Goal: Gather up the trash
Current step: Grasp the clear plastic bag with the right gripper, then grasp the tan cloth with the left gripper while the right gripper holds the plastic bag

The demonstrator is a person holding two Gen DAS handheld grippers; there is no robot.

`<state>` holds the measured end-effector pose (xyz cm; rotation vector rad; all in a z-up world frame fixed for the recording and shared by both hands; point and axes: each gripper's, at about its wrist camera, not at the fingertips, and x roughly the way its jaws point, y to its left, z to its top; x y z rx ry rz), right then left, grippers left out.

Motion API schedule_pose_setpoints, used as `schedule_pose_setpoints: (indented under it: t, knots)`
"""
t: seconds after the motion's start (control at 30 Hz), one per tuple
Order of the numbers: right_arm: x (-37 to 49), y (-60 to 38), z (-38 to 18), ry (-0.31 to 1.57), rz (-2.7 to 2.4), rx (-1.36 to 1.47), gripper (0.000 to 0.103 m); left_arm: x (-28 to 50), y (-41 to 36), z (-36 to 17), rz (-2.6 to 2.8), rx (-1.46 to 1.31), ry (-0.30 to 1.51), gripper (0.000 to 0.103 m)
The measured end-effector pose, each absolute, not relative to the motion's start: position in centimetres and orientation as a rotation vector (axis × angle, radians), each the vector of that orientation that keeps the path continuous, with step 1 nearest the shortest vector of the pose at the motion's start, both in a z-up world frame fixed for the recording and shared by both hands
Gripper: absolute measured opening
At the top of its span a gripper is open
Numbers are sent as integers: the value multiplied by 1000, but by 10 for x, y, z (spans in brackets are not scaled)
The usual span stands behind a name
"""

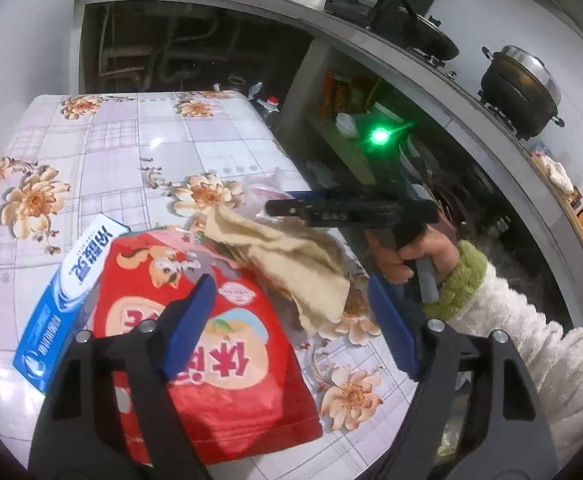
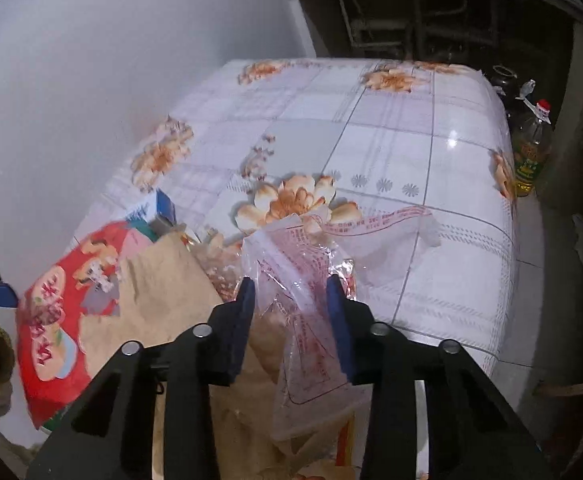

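1. Left wrist view: left gripper hangs released over the red snack bag near the tabletop's front edge, blue box beside it.
2. Right wrist view: right gripper grasps the clear plastic bag; next, likely lift it away.

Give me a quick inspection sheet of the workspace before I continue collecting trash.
Surface: table under floral cloth.
Job's things: red snack bag, blue box, tan paper, clear printed plastic bag.
Clutter: nothing seen beyond the trash.
Grippers: left gripper open above the red snack bag; right gripper closed on the clear printed plastic bag.
Cables: nothing seen.
Surroundings: oil bottle on the floor, pot on the counter.
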<state>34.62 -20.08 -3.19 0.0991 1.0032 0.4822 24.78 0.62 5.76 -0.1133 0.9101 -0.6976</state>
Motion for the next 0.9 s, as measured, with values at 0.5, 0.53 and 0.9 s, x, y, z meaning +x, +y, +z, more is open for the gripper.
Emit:
schedule_pose_setpoints:
  t: [0.5,0.53,0.9]
  knots:
    - [284,-272,5,749,376,353,29,282,-65,40,-734,177,1020,80]
    - [281,-276,3,750,368,361,29,284,-76,37,-747,220,1030,82]
    - [237,-307,-15,723,339,514,29,301,-153,-24,-723,641,1154,83]
